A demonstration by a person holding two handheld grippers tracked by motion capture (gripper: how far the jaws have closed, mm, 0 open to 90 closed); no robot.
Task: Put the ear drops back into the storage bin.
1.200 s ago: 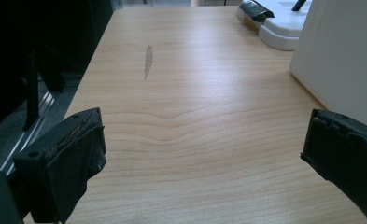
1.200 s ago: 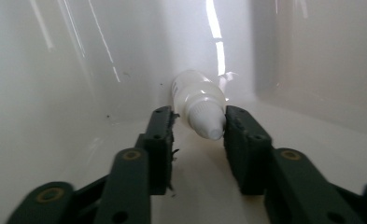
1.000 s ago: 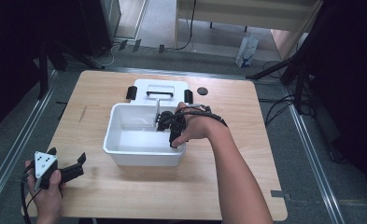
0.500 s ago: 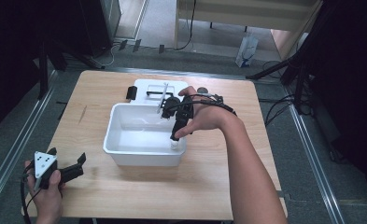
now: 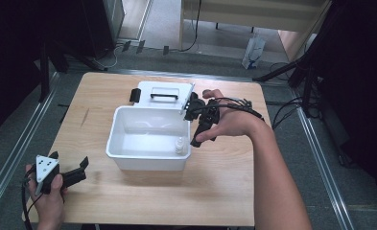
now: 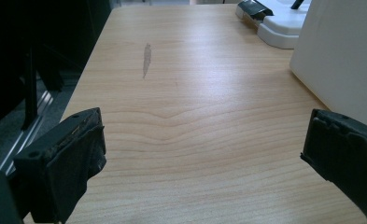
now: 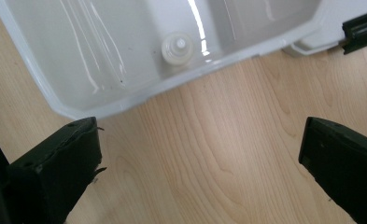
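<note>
A white plastic bin (image 5: pixel 147 160) sits mid-table. Inside it, in the near right corner, a small white bottle (image 5: pixel 179 145) stands upright. My right gripper (image 5: pixel 194 125) hovers just outside the bin's right wall, open and holding nothing. In the right gripper view the wide-apart jaws of the right gripper (image 7: pixel 200 154) frame bare wood, with the bin (image 7: pixel 102 60) and the bottle (image 7: pixel 178 48) beyond them. My left gripper (image 5: pixel 70 161) rests low at the table's near left corner, open and holding nothing. In the left gripper view the left gripper (image 6: pixel 204 140) faces bare tabletop, with the bin's wall (image 6: pixel 344 56) at the right.
The bin's white lid (image 5: pixel 162 93), with a black handle and black latches, lies flat behind the bin; it also appears as the lid (image 6: pixel 284 28) in the left gripper view. Cables trail over the right wrist. The wooden table (image 5: pixel 224 191) has bare room in front and at the left.
My right gripper has lifted out of the bin and shifted right over its rim to the table side. The bottle stays standing in the bin's corner. The left gripper has not moved.
</note>
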